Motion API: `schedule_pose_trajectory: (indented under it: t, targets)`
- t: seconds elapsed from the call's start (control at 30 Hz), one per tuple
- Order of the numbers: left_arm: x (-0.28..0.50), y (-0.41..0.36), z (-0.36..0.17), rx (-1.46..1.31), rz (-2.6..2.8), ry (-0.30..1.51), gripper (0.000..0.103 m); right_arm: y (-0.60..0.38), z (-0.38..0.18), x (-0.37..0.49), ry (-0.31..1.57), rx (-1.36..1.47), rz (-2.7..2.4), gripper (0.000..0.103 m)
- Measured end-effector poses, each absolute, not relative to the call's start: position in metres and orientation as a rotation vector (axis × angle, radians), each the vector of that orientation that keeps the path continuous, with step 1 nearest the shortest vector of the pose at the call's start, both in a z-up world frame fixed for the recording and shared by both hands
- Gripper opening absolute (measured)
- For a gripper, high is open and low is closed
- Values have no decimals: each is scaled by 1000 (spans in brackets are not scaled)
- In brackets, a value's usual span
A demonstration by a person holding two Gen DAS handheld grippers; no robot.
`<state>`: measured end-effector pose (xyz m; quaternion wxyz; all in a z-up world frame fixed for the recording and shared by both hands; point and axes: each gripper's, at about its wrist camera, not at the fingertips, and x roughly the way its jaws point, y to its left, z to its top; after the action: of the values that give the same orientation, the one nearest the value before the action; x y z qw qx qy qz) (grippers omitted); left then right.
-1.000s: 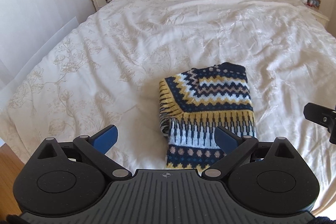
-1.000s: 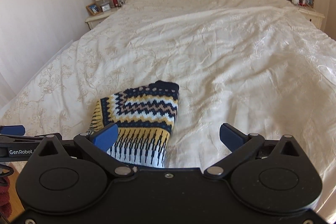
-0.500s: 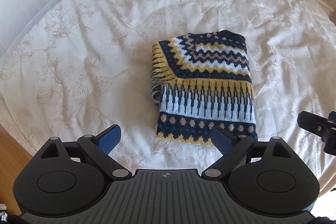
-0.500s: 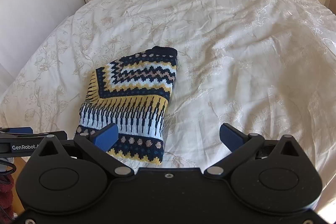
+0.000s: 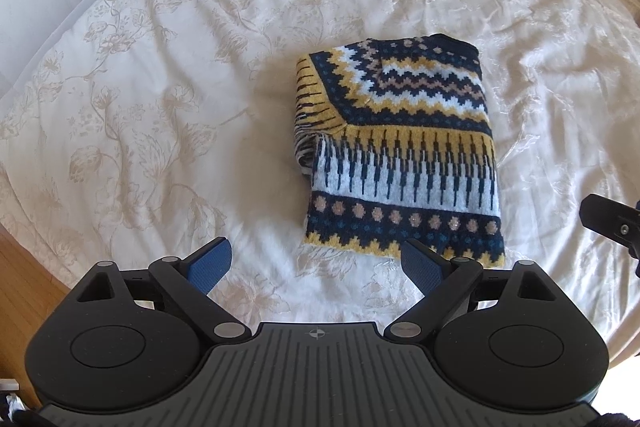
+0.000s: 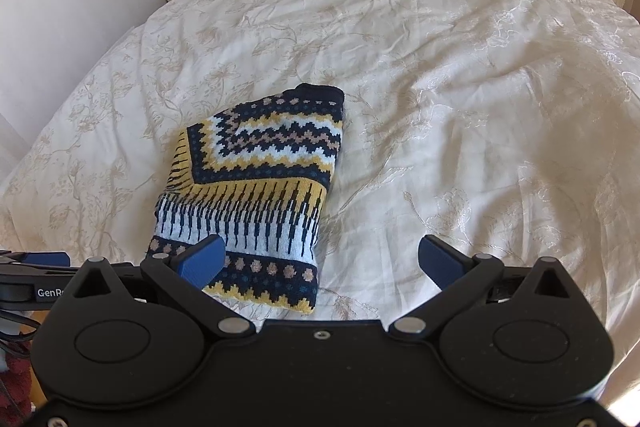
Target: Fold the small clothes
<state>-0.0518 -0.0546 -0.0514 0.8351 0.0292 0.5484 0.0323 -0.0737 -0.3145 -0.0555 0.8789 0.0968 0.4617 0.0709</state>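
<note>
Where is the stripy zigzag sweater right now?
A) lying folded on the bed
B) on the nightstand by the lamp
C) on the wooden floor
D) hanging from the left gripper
A: the patterned sweater lies folded flat on the white bedspread, and both grippers are open and empty, apart from it.

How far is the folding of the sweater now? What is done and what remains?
Done: the patterned sweater lies on the bed cover as a compact folded rectangle. In hand: nothing; the left hand-held gripper and right hand-held gripper are both open and empty. Left: perhaps tidying the bunched left edge; no other clothes are visible.
</note>
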Motion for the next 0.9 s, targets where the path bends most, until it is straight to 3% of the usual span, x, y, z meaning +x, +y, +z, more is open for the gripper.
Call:
schedule_pose_trajectory:
  t: [0.9]
  targets:
    - [-46,-56,-58,63,47,1195,92,-307,-63,-67,980,211,160,102]
